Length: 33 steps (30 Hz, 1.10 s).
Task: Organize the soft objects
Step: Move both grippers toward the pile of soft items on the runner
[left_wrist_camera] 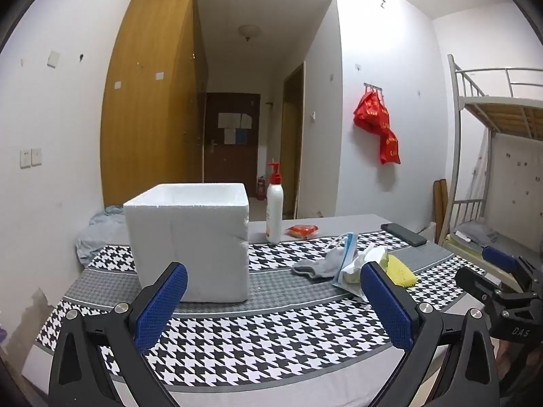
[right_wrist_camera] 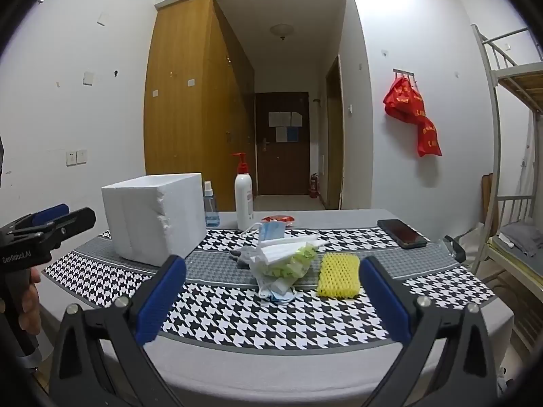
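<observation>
A white foam box (left_wrist_camera: 190, 244) (right_wrist_camera: 152, 217) stands open-topped on the houndstooth table. To its right lies a pile of soft things: a grey cloth (left_wrist_camera: 317, 263), blue face masks (right_wrist_camera: 273, 230), a plastic bag with green contents (right_wrist_camera: 288, 261) and a yellow foam net sleeve (right_wrist_camera: 339, 274) (left_wrist_camera: 402, 271). My left gripper (left_wrist_camera: 271, 305) is open and empty, above the table's near side facing the box. My right gripper (right_wrist_camera: 271, 305) is open and empty, facing the pile. Each gripper shows at the edge of the other's view.
A white pump bottle (right_wrist_camera: 243, 200) (left_wrist_camera: 274, 210), a blue spray bottle (right_wrist_camera: 210, 205) and a red packet (right_wrist_camera: 278, 218) stand behind the pile. A black phone (right_wrist_camera: 402, 233) lies at the right. A bunk bed (right_wrist_camera: 509, 135) stands to the right of the table.
</observation>
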Each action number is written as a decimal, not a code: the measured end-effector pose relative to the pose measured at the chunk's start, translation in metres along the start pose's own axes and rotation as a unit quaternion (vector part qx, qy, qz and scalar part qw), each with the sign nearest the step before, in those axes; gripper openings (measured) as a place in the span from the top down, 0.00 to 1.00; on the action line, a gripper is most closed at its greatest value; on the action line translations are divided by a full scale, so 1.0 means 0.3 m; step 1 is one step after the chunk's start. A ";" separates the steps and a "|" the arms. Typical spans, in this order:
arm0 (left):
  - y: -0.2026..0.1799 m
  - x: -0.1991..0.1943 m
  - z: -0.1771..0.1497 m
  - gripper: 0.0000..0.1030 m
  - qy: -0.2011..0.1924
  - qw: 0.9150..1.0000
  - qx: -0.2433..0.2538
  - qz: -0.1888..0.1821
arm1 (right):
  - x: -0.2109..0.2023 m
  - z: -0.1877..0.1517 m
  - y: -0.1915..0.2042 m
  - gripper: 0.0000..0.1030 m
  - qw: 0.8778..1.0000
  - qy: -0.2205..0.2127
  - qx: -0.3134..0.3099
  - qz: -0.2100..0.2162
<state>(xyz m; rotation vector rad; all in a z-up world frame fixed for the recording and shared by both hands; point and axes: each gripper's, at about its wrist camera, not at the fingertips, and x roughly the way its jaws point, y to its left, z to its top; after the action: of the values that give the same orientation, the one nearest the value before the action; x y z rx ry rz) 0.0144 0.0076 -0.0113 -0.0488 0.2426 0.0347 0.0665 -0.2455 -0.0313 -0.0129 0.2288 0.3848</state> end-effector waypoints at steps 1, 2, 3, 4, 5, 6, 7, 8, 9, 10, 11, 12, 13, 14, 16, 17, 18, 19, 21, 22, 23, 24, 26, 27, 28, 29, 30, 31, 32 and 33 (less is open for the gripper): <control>-0.002 -0.001 0.005 0.01 0.000 1.000 0.000 0.001 | 0.000 0.000 -0.002 0.00 1.000 0.000 0.001 0.001; -0.005 0.000 0.005 0.01 0.001 1.000 0.002 0.002 | 0.001 -0.001 -0.003 0.00 1.000 0.002 0.001 0.001; -0.008 0.001 0.006 0.01 0.003 1.000 0.003 0.001 | 0.002 -0.002 -0.006 0.00 1.000 0.003 0.002 -0.001; -0.012 0.001 0.008 0.01 0.005 1.000 0.003 0.000 | 0.007 -0.003 -0.007 0.00 1.000 0.007 0.004 -0.001; -0.014 0.002 0.009 0.01 0.006 1.000 0.004 -0.001 | 0.011 -0.003 -0.010 0.00 1.000 0.010 0.004 -0.002; -0.019 0.001 0.009 0.01 0.006 1.000 0.005 -0.002 | 0.015 -0.003 -0.012 0.00 1.000 0.013 0.005 -0.002; -0.020 0.002 0.011 0.01 0.007 1.000 0.006 -0.002 | 0.018 -0.004 -0.015 0.00 1.000 0.015 0.007 -0.004; -0.024 0.002 0.012 0.01 0.008 1.000 0.007 -0.003 | 0.020 -0.004 -0.019 0.00 1.000 0.017 0.008 -0.005; -0.028 0.004 0.015 0.01 0.009 1.000 0.008 -0.004 | 0.021 -0.006 -0.024 0.00 1.000 0.018 0.009 -0.004; -0.033 0.007 0.018 0.01 0.011 1.000 0.010 -0.004 | 0.024 -0.006 -0.028 0.00 1.000 0.020 0.010 -0.006; -0.036 0.011 0.021 0.01 0.012 1.000 0.012 -0.004 | 0.029 -0.005 -0.032 0.00 1.000 0.023 0.010 -0.008; -0.040 0.014 0.024 0.01 0.012 1.000 0.013 -0.006 | 0.034 -0.004 -0.038 0.00 1.000 0.025 0.011 -0.010; -0.045 0.017 0.026 0.01 0.012 1.000 0.014 -0.007 | 0.039 -0.005 -0.045 0.00 0.999 0.027 0.013 -0.011; -0.052 0.021 0.030 0.01 0.013 1.000 0.016 -0.009 | 0.043 -0.004 -0.049 0.00 0.999 0.029 0.014 -0.011; -0.065 0.032 0.036 0.01 0.015 1.000 0.019 -0.012 | 0.051 -0.002 -0.062 0.00 0.999 0.034 0.015 -0.014; -0.073 0.039 0.038 0.01 0.017 1.000 0.021 -0.015 | 0.054 -0.003 -0.065 0.00 0.999 0.035 0.015 -0.015; -0.077 0.048 0.041 0.01 0.020 0.999 0.022 -0.017 | 0.058 -0.003 -0.070 0.00 0.999 0.036 0.016 -0.016; -0.084 0.057 0.043 0.01 0.023 0.999 0.024 -0.021 | 0.063 -0.002 -0.073 0.00 0.999 0.037 0.016 -0.016; -0.099 0.072 0.043 0.01 0.028 0.999 0.026 -0.026 | 0.072 -0.001 -0.084 0.00 0.999 0.041 0.017 -0.018; -0.105 0.078 0.044 0.01 0.030 0.999 0.026 -0.028 | 0.076 0.000 -0.092 0.00 0.999 0.044 0.017 -0.020; -0.111 0.085 0.045 0.01 0.032 0.999 0.027 -0.030 | 0.081 0.001 -0.098 0.00 0.999 0.046 0.019 -0.022; -0.118 0.095 0.047 0.01 0.035 0.998 0.027 -0.033 | 0.086 0.001 -0.103 0.00 0.998 0.047 0.020 -0.023; -0.133 0.109 0.047 0.01 0.041 0.998 0.029 -0.037 | 0.097 -0.001 -0.116 0.00 0.998 0.054 0.022 -0.026; -0.141 0.119 0.046 0.01 0.045 0.998 0.030 -0.039 | 0.102 -0.003 -0.121 0.00 0.998 0.057 0.023 -0.027; -0.142 0.125 0.046 0.01 0.047 0.998 0.031 -0.041 | 0.106 -0.005 -0.127 0.00 0.998 0.059 0.023 -0.029; -0.149 0.134 0.046 0.01 0.051 0.997 0.032 -0.043 | 0.112 -0.006 -0.133 0.00 0.997 0.061 0.025 -0.031; -0.158 0.144 0.045 0.01 0.053 0.997 0.034 -0.045 | 0.116 -0.008 -0.140 0.00 0.997 0.063 0.027 -0.032; -0.162 0.150 0.045 0.01 0.056 0.997 0.035 -0.047 | 0.121 -0.009 -0.146 0.00 0.997 0.064 0.029 -0.032; -0.167 0.158 0.043 0.01 0.059 0.997 0.035 -0.048 | 0.127 -0.011 -0.153 0.00 0.997 0.067 0.030 -0.032; -0.172 0.169 0.041 0.01 0.063 0.996 0.035 -0.051 | 0.135 -0.013 -0.159 0.00 0.996 0.070 0.032 -0.034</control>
<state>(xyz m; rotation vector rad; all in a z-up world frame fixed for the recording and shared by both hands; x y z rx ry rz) 0.0685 -0.0418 -0.0092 0.0062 0.3668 -0.0777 0.1200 -0.2750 -0.0456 0.0142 0.3786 0.3083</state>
